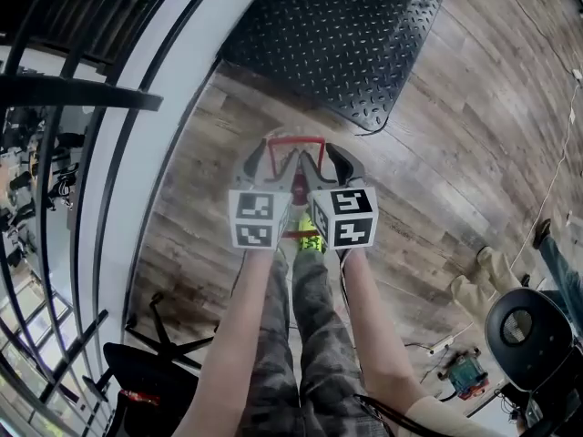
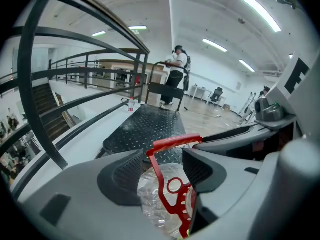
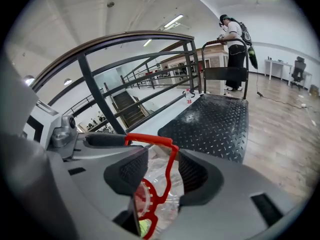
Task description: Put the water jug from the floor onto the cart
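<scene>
The water jug (image 1: 284,137) stands on the wood floor just in front of my feet, clear plastic with a red carry handle (image 1: 296,140). Both grippers hang over it side by side. My left gripper (image 1: 273,167) is open, and in the left gripper view the jug (image 2: 155,199) and its red handle (image 2: 172,143) sit between the left gripper's (image 2: 162,166) pads without being squeezed. My right gripper (image 1: 323,167) is open too, its (image 3: 162,171) jaws straddling the handle (image 3: 150,140) above the jug (image 3: 167,184). The cart's black tread-plate deck (image 1: 337,35) lies just beyond.
A dark metal railing (image 1: 109,153) and white ledge run along the left. The cart's push bar (image 3: 225,74) stands at the deck's far end, with a person (image 3: 234,39) behind it. An office chair (image 1: 524,330), another person's feet (image 1: 483,280) and a small device (image 1: 465,371) are at lower right.
</scene>
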A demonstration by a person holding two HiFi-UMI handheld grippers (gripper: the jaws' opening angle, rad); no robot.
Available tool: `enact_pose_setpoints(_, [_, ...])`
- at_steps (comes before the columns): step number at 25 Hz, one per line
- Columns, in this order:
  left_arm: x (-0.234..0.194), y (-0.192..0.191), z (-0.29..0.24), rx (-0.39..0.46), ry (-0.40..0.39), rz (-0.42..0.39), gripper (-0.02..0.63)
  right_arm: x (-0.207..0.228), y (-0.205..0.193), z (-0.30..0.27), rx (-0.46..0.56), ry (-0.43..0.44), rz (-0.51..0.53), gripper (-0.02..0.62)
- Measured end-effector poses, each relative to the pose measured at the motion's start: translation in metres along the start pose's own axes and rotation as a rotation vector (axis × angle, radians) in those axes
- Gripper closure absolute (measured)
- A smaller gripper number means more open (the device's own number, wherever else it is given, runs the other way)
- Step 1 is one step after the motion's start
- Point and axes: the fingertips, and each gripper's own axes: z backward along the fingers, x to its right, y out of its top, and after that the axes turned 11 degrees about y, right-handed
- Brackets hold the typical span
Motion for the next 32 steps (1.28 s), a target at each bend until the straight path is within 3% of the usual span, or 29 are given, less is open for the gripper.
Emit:
enact_pose_setpoints(12, [0.001, 0.0, -0.015, 0.0, -0.024, 0.038, 0.383, 0.01, -0.006, -0.013, -0.012, 0.027, 0.006, 0.428])
enact_pose_setpoints(22, [0.0, 0.003, -0.013, 0.008, -0.02, 0.029, 0.383, 0.017, -0.001, -0.009, 0.028, 0.013, -0.024, 0.531])
enact_pose_setpoints(32, [-0.009, -0.008, 0.003, 0.028, 0.032, -0.04, 0.497, 0.008, -0.005, 0.001, 0.097, 0.009, -0.059, 0.555])
